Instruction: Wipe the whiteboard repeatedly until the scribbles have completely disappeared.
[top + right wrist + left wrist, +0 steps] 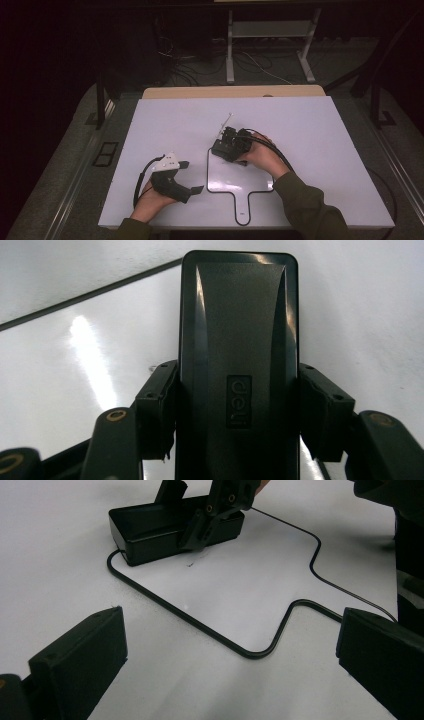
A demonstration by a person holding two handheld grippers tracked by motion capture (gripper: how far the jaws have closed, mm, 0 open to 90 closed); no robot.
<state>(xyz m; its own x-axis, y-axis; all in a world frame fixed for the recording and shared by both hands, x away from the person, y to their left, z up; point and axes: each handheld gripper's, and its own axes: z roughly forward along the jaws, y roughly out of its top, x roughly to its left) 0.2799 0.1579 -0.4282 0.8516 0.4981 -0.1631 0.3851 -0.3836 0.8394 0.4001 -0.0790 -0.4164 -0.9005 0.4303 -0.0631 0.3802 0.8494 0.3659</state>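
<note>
A white table top (320,150) filled the middle of the high view, and on it ran a thin black outline (210,170) shaped like a board with a short handle; everything below is placed against that outline. The right hand (260,155) reached in over the outline's upper right part, its sleeve crossing the outline's right edge. The left hand (150,200) lay well to the left of the outline, outside it, resting on the table top. The right gripper (231,145) sat at the outline's upper left corner, and its two jaws were clamped on the long sides of a black rectangular case (239,365), a pad pressed flat against each side in the right gripper view. That case (175,527) lay on the table top just inside the outline's corner, one end close to the line, in the left gripper view. The left gripper (172,175) pointed toward the outline from its left side; its jaws stood wide apart with only bare table top between them. A small embossed logo (239,401) marked the middle of the case's lid.
</note>
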